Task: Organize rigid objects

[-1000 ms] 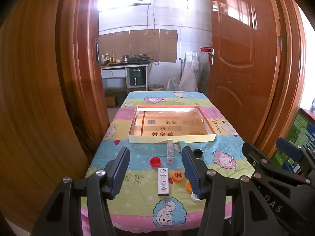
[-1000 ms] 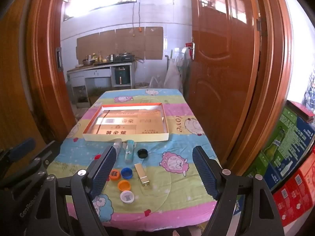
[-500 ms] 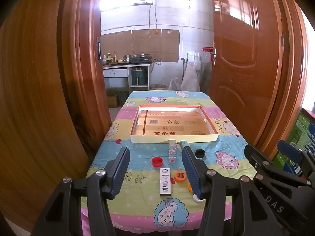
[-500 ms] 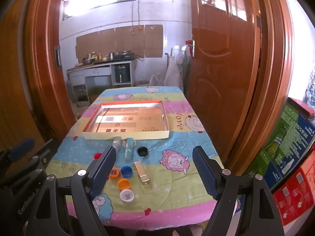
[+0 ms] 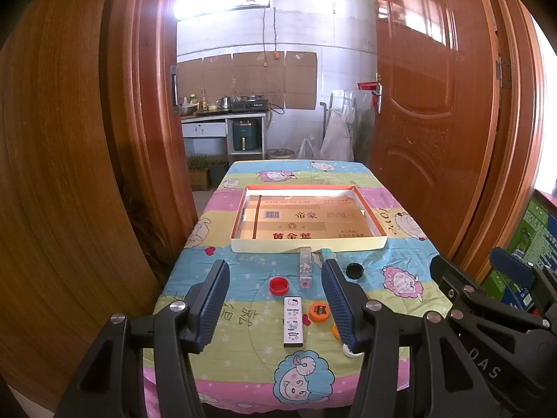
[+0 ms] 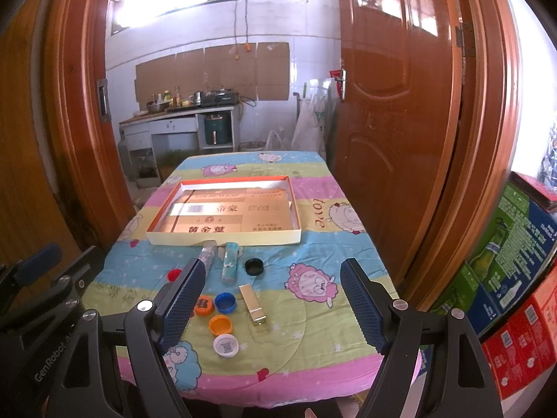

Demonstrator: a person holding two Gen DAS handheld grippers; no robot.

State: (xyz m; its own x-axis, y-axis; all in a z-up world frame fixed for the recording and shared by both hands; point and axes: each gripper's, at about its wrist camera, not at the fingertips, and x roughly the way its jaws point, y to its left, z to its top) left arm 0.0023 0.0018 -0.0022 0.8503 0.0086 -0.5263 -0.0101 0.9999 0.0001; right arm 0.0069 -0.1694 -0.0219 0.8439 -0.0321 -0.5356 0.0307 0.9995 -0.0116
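A shallow cardboard tray [image 5: 379, 242] [image 6: 222, 238] lies mid-table. In front of it lie a clear tube [image 5: 305, 267], a teal tube [image 6: 229, 260], a white cartoon box [image 5: 293, 320], a gold box [image 6: 253, 299] and several bottle caps: red [image 5: 279, 285], black [image 5: 354, 271] [image 6: 253, 266], orange [image 5: 320, 311] [image 6: 220, 324], blue [image 6: 225, 301], white [image 6: 226, 345]. My left gripper [image 5: 275, 304] is open and empty, above the table's near edge. My right gripper [image 6: 271, 303] is open and empty, held back from the near edge.
The table wears a cartoon-print cloth [image 5: 400, 278] and stands in a doorway between wooden door panels [image 5: 431, 111]. Stacked cartons [image 6: 515, 264] sit at the right. A kitchen counter [image 6: 181, 115] is behind.
Both grippers have drawn slightly back and up from the table; the objects look a little farther. Nothing on the table moved.
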